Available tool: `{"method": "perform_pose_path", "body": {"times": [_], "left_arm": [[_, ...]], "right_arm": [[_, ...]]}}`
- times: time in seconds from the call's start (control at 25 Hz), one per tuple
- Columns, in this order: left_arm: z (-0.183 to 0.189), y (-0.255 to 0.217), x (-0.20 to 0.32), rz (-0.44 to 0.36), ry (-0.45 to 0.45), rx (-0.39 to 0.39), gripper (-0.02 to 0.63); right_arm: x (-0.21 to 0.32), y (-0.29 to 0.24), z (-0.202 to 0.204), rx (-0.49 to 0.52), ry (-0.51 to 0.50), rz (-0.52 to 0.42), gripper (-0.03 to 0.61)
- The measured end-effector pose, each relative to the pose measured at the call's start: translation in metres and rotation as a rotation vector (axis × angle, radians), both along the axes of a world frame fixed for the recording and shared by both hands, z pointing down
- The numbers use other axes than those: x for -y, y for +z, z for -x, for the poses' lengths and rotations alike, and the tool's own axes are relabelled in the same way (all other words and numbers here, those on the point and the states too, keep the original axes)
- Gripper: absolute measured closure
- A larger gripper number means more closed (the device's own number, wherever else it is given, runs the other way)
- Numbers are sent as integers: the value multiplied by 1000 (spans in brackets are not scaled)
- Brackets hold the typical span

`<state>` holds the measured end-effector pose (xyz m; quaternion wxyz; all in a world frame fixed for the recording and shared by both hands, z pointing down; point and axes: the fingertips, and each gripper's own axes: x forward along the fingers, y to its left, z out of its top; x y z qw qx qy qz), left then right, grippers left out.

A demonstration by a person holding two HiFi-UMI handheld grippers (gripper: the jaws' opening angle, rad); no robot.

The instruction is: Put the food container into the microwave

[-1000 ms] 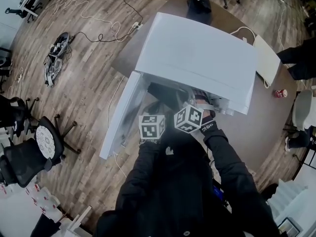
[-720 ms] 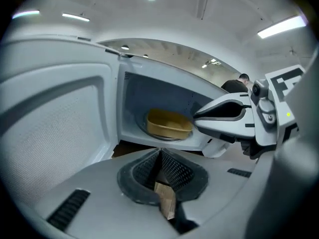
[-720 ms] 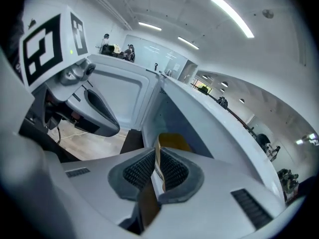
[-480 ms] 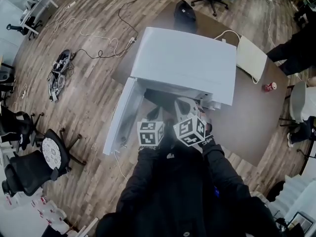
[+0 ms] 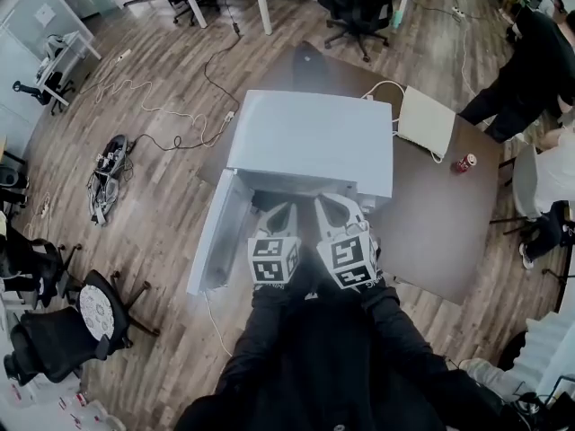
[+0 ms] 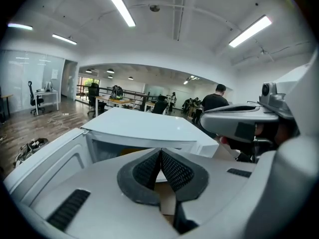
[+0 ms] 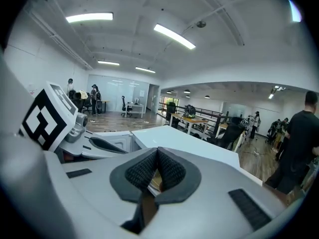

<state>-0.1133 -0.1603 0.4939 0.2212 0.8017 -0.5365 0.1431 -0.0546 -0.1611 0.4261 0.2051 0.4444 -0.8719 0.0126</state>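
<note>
Before the microwave (image 5: 310, 142) with its door (image 5: 211, 236) swung open, left tongs (image 5: 284, 214) and right tongs (image 5: 331, 206) hover, both pinched together.

Your left gripper (image 5: 286, 208) and right gripper (image 5: 325, 201) sit side by side, marker cubes up, tips at the front opening of the white box-shaped microwave (image 5: 314, 137). Its white door (image 5: 208, 241) stands open to your left. The microwave is on a dark brown table (image 5: 440, 214); a red can (image 5: 464, 162) stands well apart, right.

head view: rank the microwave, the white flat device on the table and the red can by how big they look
1. microwave, by far the largest
2. white flat device
3. red can, smallest

The microwave's top is nearer the camera, but the gap is too wide for that to matter.
</note>
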Motion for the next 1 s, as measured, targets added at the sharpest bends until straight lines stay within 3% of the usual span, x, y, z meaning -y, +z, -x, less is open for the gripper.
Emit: {"method": "perform_pose_path", "body": {"times": [0.44,1.0], "left_arm": [[-38,-66,-13,-107,59,-39,580],[-64,-84,-13,-137,108,-40,580]], "right_arm": [[-18,-70,-32,138,85,-103,555],[-23,-84,-60,152,150,-142,555]]}}
